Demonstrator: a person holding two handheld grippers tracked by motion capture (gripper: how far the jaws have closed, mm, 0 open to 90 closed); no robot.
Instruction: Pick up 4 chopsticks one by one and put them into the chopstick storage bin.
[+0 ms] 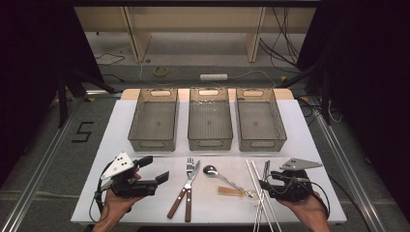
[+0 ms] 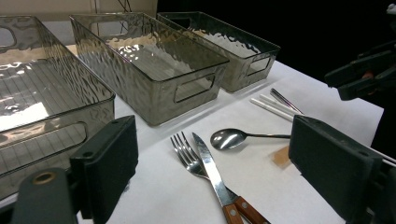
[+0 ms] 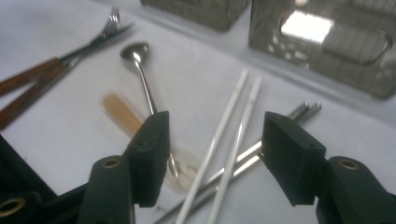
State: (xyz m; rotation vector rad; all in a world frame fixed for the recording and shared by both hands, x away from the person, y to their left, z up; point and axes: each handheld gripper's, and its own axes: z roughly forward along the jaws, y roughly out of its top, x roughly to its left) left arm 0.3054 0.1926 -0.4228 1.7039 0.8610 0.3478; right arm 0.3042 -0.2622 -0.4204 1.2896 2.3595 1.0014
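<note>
Your right gripper's (image 3: 212,154) jaws stand spread over the white chopsticks (image 3: 233,135), pinching nothing; your left gripper (image 1: 153,169) is spread too, idle beside the fork (image 1: 189,166). You look set to grasp: lower, centre one stick, close. All three bins (image 1: 153,144) are empty.

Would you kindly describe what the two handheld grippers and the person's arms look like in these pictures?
Both the left gripper and the right gripper are black, boxy handheld units with blocky black tongs, each topped by a grey three-cornered plate; the left plate carries dark dots. A black cable loops from each. The forearms are bare, with no sleeves visible.
</note>
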